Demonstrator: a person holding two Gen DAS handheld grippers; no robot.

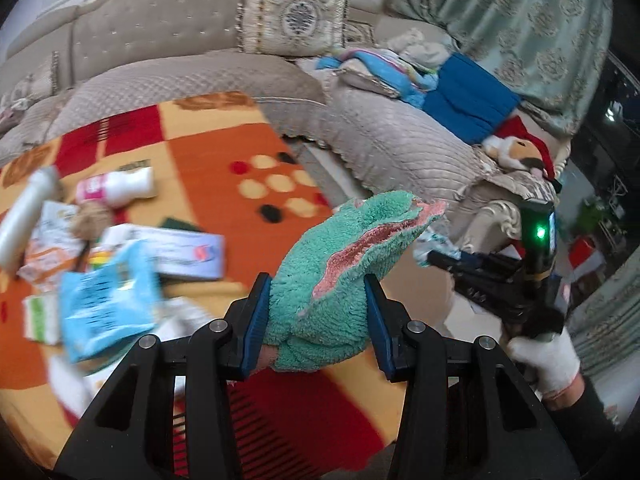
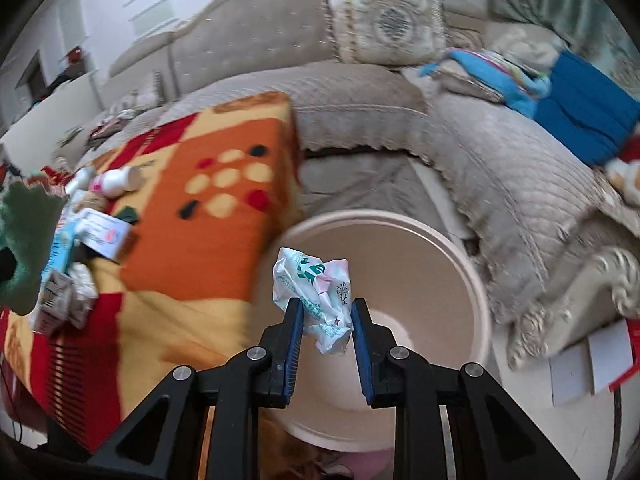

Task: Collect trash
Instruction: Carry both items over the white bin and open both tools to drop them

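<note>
Grippers both loaded. Left gripper [image 1: 316,312] was clamped on a teal cloth [image 1: 340,264], blue pads pressing its sides; a pink strip ran along the cloth's fold, and its upper end flopped to the right above the jaws. Right gripper [image 2: 326,332] was clenched on a crumpled wrapper [image 2: 316,292], white with green print, the wad sticking up past the fingertips. Seen from the left wrist, that right gripper sat off to the right, held by a white-gloved hand [image 1: 544,360], green light lit on its body.

Directly beyond the wrapper stood a round beige bin [image 2: 472,264], mouth open, on the floor beside the right edge of the blanket [image 2: 208,248]. Wrapper hung over the bin's opening, not touching the rim.

Blanket was orange, red and yellow, with dots. Remaining trash lay in a heap on its left part: a white bottle [image 1: 120,188] on its side at the far end, a long white box [image 1: 172,256] nearer, and a blue packet [image 1: 108,300] nearest, blurred. A white tube [image 1: 28,216] lay at the far left.

Beige sofa [image 1: 400,152] curved behind and to the right, with a patterned cushion [image 1: 292,20] against its back and a blue cloth [image 1: 468,100] folded on the seat.
</note>
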